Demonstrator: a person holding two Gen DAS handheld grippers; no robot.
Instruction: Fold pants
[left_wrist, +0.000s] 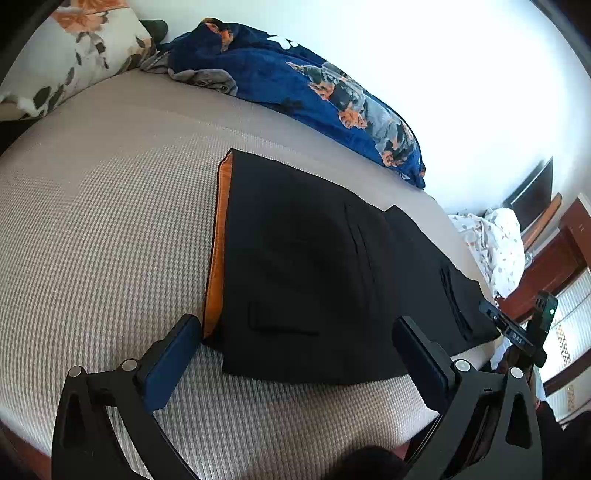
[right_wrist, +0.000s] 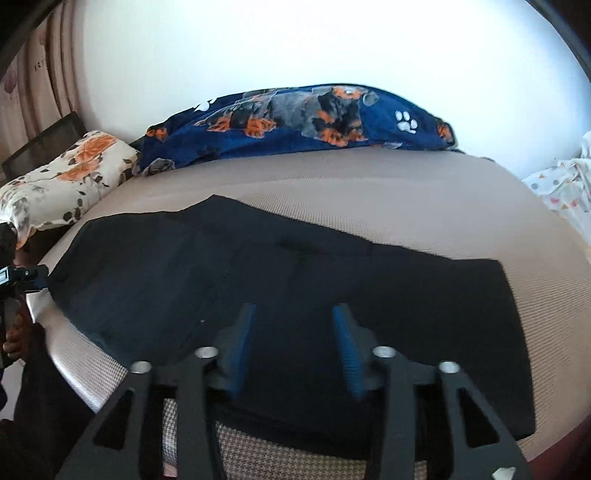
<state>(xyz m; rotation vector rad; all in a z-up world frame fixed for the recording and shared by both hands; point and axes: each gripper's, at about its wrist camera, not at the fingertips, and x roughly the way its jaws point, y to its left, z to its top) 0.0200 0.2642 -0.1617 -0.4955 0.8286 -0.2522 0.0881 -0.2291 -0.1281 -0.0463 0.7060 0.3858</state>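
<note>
Black pants (left_wrist: 306, 258) lie flat on the bed, with an orange lining strip (left_wrist: 218, 251) showing along the waist edge at their left. My left gripper (left_wrist: 295, 332) is open wide, just above the near waist corner, holding nothing. In the right wrist view the pants (right_wrist: 406, 295) spread across the bed, legs folded one over the other. My right gripper (right_wrist: 293, 314) is open, hovering over the near edge of the pants, holding nothing. The right gripper also shows in the left wrist view (left_wrist: 524, 332) at the far right.
The bed (left_wrist: 92, 221) has a beige checked cover. A blue dog-print blanket (right_wrist: 295, 118) lies along the wall. A floral pillow (right_wrist: 66, 173) sits at the head. White spotted cloth (left_wrist: 495, 243) and wooden furniture (left_wrist: 554, 266) stand beyond the bed's foot.
</note>
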